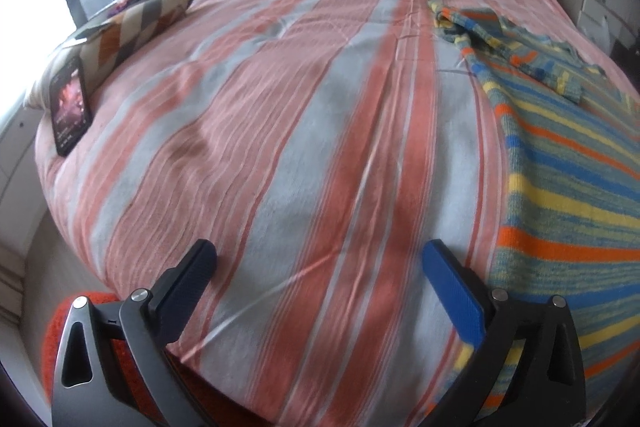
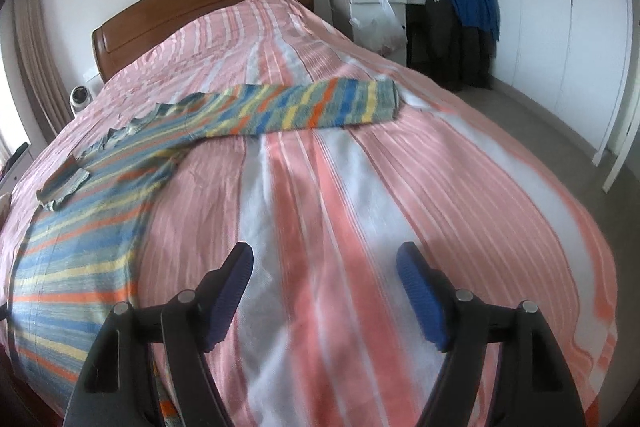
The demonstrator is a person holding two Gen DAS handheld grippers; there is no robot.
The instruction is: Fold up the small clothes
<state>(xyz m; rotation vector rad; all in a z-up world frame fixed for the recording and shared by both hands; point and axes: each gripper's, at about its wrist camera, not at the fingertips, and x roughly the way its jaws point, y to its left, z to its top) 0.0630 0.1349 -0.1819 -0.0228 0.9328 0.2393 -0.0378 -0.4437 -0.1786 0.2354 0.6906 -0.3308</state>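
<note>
while both tools hang over bare bedspread with nothing between their fingers, the striped knit sweater lies spread between them, its body near the foot of the bed and one sleeve stretched out flat toward the far right side. the left gripper has its jaws wide apart, with the sweater's edge just beside its right finger; the right gripper is likewise spread, with the garment off to its left. the likeliest trouble, as i judge it, is pinching the bedspread along with the knit: the cover is loose and already wrinkled, so a low grab at the sweater's edge could lift both layers and drag the whole garment askew. the other sleeve looks crumpled back on itself near the shoulder, and folding over it without smoothing could trap a lump and leave the stack lopsided. the knit seems soft and stretchy, so a one-sided pull may distort the hem instead of carrying it over cleanly. a phone rests at the left edge of the bed beside a patterned pillow; any tug on the cover could slide it off.
</note>
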